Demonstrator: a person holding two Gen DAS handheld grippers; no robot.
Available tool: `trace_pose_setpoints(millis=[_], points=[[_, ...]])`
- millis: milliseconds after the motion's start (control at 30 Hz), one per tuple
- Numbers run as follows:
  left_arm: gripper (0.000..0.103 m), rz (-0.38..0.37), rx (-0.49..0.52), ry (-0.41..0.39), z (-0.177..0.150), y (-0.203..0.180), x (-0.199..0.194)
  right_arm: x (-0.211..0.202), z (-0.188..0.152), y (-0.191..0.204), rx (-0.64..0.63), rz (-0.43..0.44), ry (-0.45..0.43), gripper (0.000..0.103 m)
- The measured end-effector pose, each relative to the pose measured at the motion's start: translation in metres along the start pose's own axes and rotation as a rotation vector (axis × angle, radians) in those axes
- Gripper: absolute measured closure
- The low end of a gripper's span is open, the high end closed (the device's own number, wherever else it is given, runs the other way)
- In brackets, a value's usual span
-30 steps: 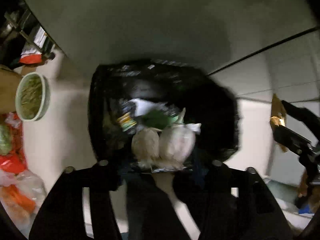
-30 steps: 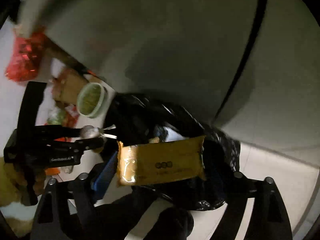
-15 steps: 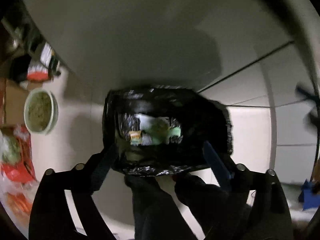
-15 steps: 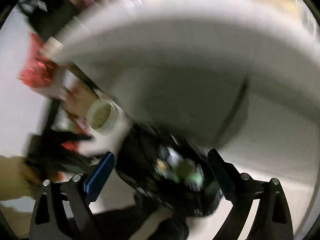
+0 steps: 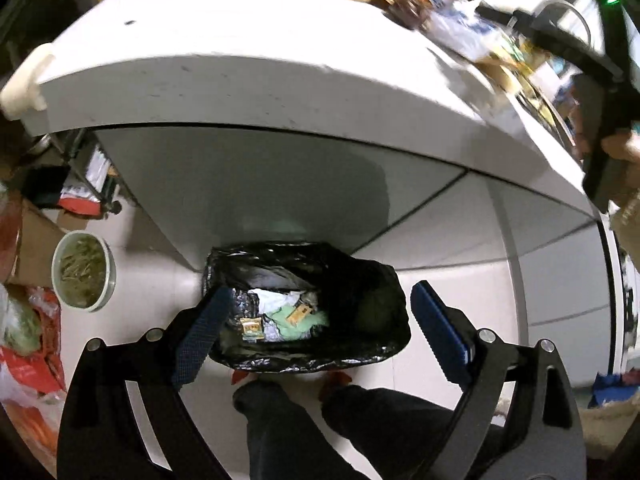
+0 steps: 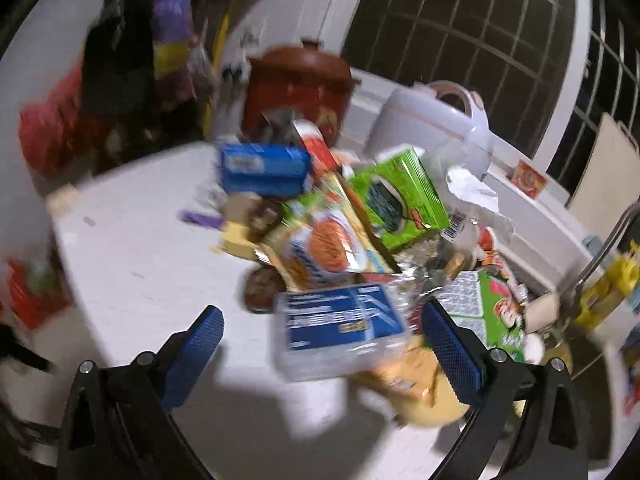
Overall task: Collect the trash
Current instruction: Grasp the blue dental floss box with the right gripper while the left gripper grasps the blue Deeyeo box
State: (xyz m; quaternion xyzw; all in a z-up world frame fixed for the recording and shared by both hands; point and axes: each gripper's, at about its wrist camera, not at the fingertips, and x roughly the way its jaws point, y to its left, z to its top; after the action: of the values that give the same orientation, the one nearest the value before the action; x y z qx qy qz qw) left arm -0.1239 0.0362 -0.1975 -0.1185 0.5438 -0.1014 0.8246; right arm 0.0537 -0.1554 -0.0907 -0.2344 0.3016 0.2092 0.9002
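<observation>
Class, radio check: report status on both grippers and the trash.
Left gripper open, empty, above black trash bag. Right gripper open, empty, facing blue-labelled packet on cluttered table. Nothing between jaws.

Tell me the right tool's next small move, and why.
Probably ease the right tool forward and down to straddle the blue-and-white packet at the near edge of the wrapper pile. Its fingers stand open and empty, and that packet lies closest between them on the white table.

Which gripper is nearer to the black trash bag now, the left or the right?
Left. The left gripper hangs open above the black trash bag on the floor. The right gripper is up over the table, facing the packages.
</observation>
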Motion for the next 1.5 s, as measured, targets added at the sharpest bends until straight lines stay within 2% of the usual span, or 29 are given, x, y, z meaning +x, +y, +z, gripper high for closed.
trace_pose_setpoints(millis=[100,267,367,533,700,800,900,1033,1200,1267,1300,1333,1400,1500], points=[[0.014,0.017,-0.025,-0.016,-0.002,0.009,-0.008,0.024,-0.002,-0.003,-0.033,-0.019,0.043,0.005],[0.014,0.033,-0.080,-0.020,0.000,0.020,-0.014,0.058,-0.003,-0.018,0.011,0.043,0.115,0.006],[0.014,0.031,-0.076,-0.034,0.007,0.019,-0.017,0.058,-0.003,-0.023,0.036,0.078,0.130,0.018],[0.014,0.017,-0.024,-0.088,0.036,0.005,-0.024,0.027,-0.006,-0.033,0.102,0.110,0.102,0.018],[0.014,0.017,0.051,-0.178,0.090,-0.017,-0.030,-0.010,-0.009,-0.047,0.182,0.105,0.053,0.018],[0.014,0.018,0.115,-0.259,0.137,-0.025,-0.035,-0.037,-0.017,-0.057,0.249,0.107,0.026,0.018],[0.014,0.050,0.200,-0.318,0.189,-0.030,-0.033,-0.056,-0.023,-0.060,0.299,0.104,0.005,0.018],[0.014,0.103,0.361,-0.320,0.248,-0.040,-0.012,-0.074,-0.029,-0.066,0.363,0.096,-0.007,0.018],[0.014,0.116,0.382,-0.296,0.284,-0.038,0.006,-0.087,-0.040,-0.068,0.418,0.082,-0.006,0.018],[0.020,0.116,0.404,-0.306,0.290,-0.042,0.009,-0.089,-0.044,-0.068,0.436,0.075,0.002,0.018],[0.040,0.105,0.409,-0.299,0.291,-0.044,0.011,-0.089,-0.046,-0.068,0.443,0.075,0.006,0.018],[0.062,0.064,0.405,-0.270,0.293,-0.045,0.014,-0.090,-0.048,-0.067,0.447,0.074,0.009,0.018],[0.077,0.046,0.393,-0.244,0.292,-0.047,0.018,-0.090,-0.050,-0.066,0.455,0.076,0.009,0.018],[0.078,0.036,0.373,-0.252,0.290,-0.046,0.016,-0.092,-0.048,-0.064,0.463,0.080,-0.003,0.018]])
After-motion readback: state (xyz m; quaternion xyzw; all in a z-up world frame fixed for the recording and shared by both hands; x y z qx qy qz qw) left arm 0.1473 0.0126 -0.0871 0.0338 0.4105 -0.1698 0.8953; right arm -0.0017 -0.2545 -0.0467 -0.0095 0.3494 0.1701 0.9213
